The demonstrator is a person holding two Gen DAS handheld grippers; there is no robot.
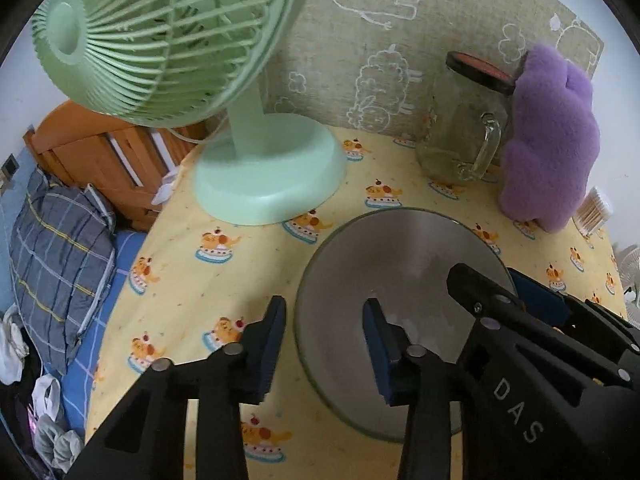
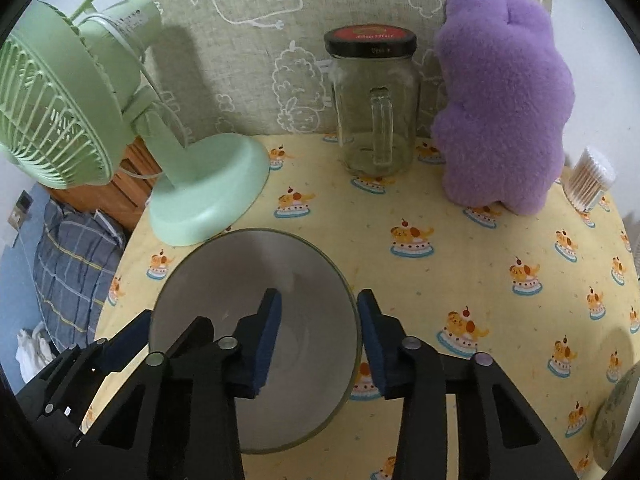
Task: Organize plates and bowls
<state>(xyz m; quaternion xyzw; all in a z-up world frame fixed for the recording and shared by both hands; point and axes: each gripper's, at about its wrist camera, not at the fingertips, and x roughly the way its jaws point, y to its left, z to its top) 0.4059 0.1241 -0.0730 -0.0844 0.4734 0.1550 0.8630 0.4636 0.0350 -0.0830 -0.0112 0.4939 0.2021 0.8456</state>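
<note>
Bowl (image 1: 400,264) rim is what both tools straddle. The left gripper (image 1: 325,302) stands narrow, one pad outside the wall and one inside, and a sliver of tablecloth (image 1: 240,272) shows between the outer pad and the rim, so it does not look clamped. On the opposite side the right gripper (image 2: 318,294) is also narrow. Its outer pad sits at the rim, touching or just beside it, while the inner pad appears clear of the wall, so I cannot tell whether it presses. The bowl sits upright on the cloth just in front of the fan (image 1: 272,184) base, near it but apart. It looks like smoky, translucent glass, so I judge it stiff, smooth and slippery, fairly weighty, and liable to chip if knocked against the fan. Two opposed holds on the rim, pads well down the wall, seem the safest way to lift it level. Its foot and near edge are hidden behind the fingers, and whether it is glass or plastic is unclear. Beyond the fan's base stand a lidded jar (image 2: 376,112), a purple plush (image 2: 504,112) and a tub of cotton swabs (image 2: 592,176). Far from the fan, a patterned dish (image 2: 616,412) is cut off by the picture edge, plate or bowl I cannot say.
</note>
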